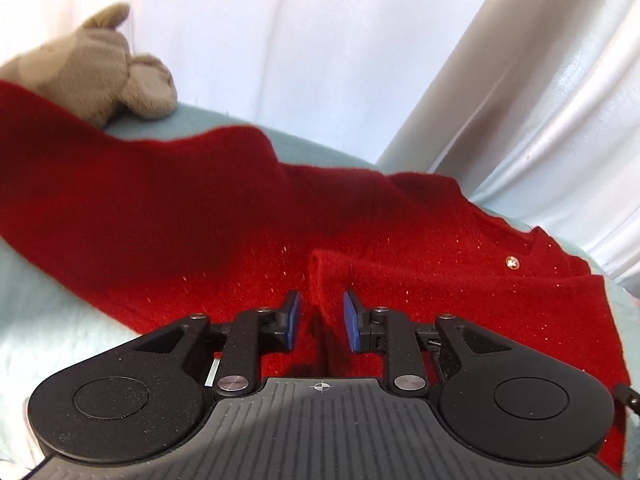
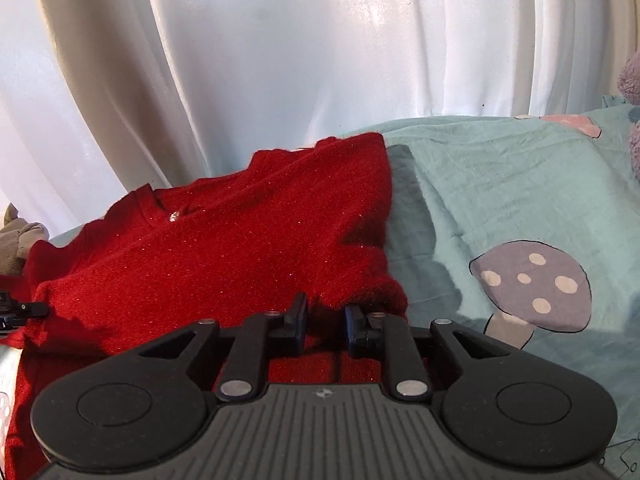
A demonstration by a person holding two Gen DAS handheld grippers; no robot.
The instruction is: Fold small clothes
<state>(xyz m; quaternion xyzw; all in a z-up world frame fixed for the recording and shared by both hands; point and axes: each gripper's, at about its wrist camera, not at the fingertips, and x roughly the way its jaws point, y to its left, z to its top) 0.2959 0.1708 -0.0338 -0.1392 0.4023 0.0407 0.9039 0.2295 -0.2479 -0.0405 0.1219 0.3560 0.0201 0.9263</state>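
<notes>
A small red glittery sweater (image 1: 224,216) with a small shiny button near its neckline (image 1: 511,262) lies on a light teal sheet (image 1: 60,320). My left gripper (image 1: 320,320) is open, its blue pads either side of a raised fold of the sweater (image 1: 332,276). In the right wrist view the same sweater (image 2: 208,256) fills the left half. My right gripper (image 2: 326,326) is open over the sweater's right edge, where the cloth is bunched (image 2: 372,292). The left gripper's tip shows at the far left edge of that view (image 2: 16,310).
A beige plush toy (image 1: 96,72) sits on the sheet behind the sweater at the far left. A white curtain (image 2: 280,60) hangs behind the bed. The sheet (image 2: 500,200) has a purple mushroom print (image 2: 536,288). A purple plush (image 2: 632,120) is at the right edge.
</notes>
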